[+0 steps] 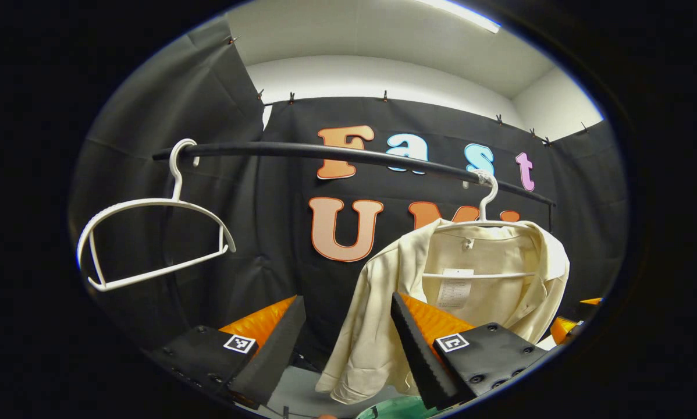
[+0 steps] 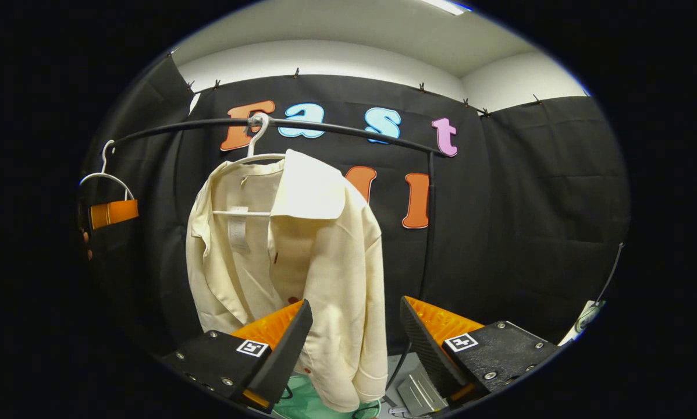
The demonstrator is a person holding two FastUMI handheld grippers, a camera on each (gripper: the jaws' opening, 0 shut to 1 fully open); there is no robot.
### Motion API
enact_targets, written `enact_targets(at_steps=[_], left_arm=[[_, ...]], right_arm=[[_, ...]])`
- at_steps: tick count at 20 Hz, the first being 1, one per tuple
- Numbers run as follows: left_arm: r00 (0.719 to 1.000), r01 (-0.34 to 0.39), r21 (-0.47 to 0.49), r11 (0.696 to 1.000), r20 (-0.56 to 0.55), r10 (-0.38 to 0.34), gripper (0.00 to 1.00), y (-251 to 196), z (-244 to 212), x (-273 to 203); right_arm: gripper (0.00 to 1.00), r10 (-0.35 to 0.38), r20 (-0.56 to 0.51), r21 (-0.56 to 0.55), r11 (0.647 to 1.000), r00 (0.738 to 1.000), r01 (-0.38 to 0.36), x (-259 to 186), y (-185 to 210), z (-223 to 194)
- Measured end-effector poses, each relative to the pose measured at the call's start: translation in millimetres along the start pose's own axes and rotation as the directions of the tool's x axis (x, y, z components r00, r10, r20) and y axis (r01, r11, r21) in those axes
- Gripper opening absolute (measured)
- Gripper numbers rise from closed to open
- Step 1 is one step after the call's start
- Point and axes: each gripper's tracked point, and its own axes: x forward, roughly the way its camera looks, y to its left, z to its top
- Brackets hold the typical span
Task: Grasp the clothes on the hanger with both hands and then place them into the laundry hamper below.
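A cream jacket (image 1: 418,291) (image 2: 302,250) hangs open on a white hanger (image 1: 485,224) (image 2: 255,156) from a black rail (image 1: 337,154) (image 2: 325,127). My left gripper (image 1: 348,343) is open a little short of the jacket's left edge, nothing between its fingers. My right gripper (image 2: 354,343) is open too, with the jacket's right sleeve hanging just beyond its gap. A green hamper rim (image 1: 395,409) (image 2: 302,401) peeks out below the jacket. In the right gripper view the other gripper (image 2: 113,213) appears far left.
An empty white hanger (image 1: 150,238) (image 2: 107,171) hangs at the rail's left end. The rail's upright post (image 2: 427,227) stands right of the jacket. A grey base plate (image 2: 418,396) lies on the floor by the hamper.
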Motion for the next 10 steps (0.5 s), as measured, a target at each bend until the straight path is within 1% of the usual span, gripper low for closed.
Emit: enact_targets(at_steps=[1,2,3,4,7,8,9,10], left_arm=[[1.000,-0.003,0.002,1.000,-0.004,0.003,1.00,3,-2,1],[1.000,-0.006,0.004,1.000,-0.008,0.006,0.96,5,-4,1],[1.000,-0.008,0.005,1.000,-0.013,0.008,0.96,7,-7,3],[1.000,-0.008,0.003,1.000,-0.018,0.008,1.00,8,-9,4],[1.000,-0.002,0.000,1.000,-0.031,0.002,1.00,7,-17,8],[0.999,-0.002,0.004,1.000,-0.033,0.002,0.96,8,-20,10],[0.999,-0.001,0.006,1.000,-0.035,0.001,1.00,9,-22,10],[0.999,0.001,0.004,1.000,-0.040,0.000,0.96,9,-24,12]], right_arm=[[0.94,0.005,-0.005,0.003,1.000,1.000,-0.005,2,4,-3],[0.94,0.006,-0.009,0.005,1.000,1.000,-0.006,5,7,-6],[0.94,0.002,-0.011,0.007,1.000,1.000,-0.002,8,9,-9],[0.94,-0.003,-0.012,0.014,1.000,1.000,0.003,12,10,-12],[0.94,0.005,-0.025,0.062,0.998,1.000,-0.003,22,20,-22],[0.94,0.011,-0.032,0.074,0.997,0.999,-0.009,26,24,-25],[0.94,0.013,-0.041,0.077,0.997,0.999,-0.010,30,27,-29],[0.94,0.009,-0.044,0.074,0.997,0.999,-0.005,34,30,-30]])
